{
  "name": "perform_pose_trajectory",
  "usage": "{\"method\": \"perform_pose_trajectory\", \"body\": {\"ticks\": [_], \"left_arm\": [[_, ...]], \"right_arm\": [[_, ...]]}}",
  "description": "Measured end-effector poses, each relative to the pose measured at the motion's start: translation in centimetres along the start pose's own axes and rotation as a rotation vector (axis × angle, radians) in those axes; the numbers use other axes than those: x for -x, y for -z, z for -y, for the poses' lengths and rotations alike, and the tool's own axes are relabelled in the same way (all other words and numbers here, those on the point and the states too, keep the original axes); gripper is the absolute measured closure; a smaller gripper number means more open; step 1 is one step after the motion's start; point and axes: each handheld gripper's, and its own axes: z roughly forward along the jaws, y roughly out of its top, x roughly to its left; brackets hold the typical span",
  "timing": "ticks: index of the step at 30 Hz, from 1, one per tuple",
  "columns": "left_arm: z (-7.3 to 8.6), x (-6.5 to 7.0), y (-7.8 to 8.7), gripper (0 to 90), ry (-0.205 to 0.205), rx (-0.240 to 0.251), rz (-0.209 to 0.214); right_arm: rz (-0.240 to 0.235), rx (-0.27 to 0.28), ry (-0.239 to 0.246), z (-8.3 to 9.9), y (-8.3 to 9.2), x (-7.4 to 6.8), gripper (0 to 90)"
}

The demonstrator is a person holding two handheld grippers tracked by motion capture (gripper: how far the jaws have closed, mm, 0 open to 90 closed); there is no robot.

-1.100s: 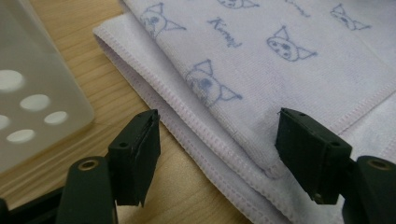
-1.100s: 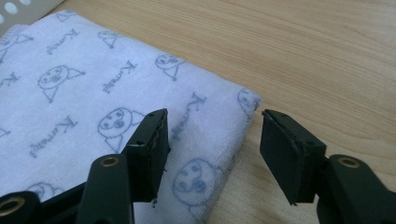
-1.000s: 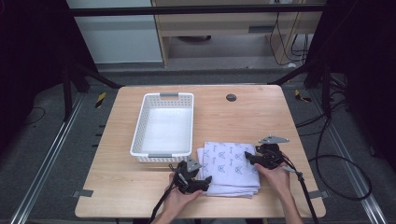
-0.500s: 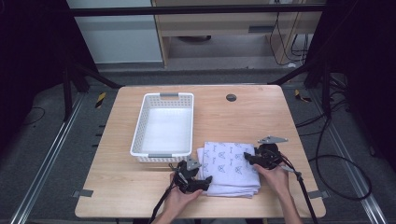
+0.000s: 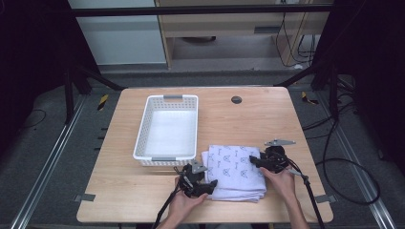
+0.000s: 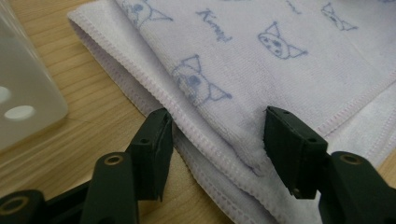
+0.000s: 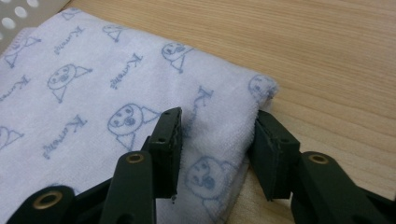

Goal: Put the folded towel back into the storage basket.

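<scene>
Pale wooden tabletop (image 5: pixel 119 191) carries a white perforated plastic basket (image 5: pixel 168 127) and, just beside it toward me, a folded lilac towel printed with blue cat faces (image 5: pixel 236 171). My left gripper (image 6: pixel 215 140) straddles the towel's near-left corner, jaws spread. My right gripper (image 7: pixel 215 140) likewise straddles its right edge, unclosed.

left gripper (image 5: pixel 206 183) agape, right gripper (image 5: pixel 254 161) seemingly agape
</scene>
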Motion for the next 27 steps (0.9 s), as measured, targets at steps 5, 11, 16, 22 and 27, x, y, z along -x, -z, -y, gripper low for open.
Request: {"method": "perform_pose_trajectory", "body": {"ticks": [5,11,16,22,27], "left_arm": [[-0.07,0.02,0.01,47.4,0.005,-0.005,0.019],[-0.09,0.06,-0.04,60.2,0.026,-0.006,0.059],[-0.08,0.57,0.06,66.3,-0.004,-0.001,0.05],[-0.03,0.8,0.14,72.3,-0.016,0.009,0.042],[0.05,0.85,0.33,74.3,-0.022,0.024,0.04]], "right_arm": [[-0.01,-0.002,-0.01,0.0,0.02,-0.11,62.8],[-0.019,-0.004,-0.013,-0.07,0.06,-0.33,69.6],[-0.018,0.001,-0.011,-0.04,0.05,-0.39,70.7],[-0.012,0.006,-0.01,-0.05,0.15,-0.55,72.2],[-0.007,0.016,0.001,-0.1,0.4,-0.76,73.5]]}}
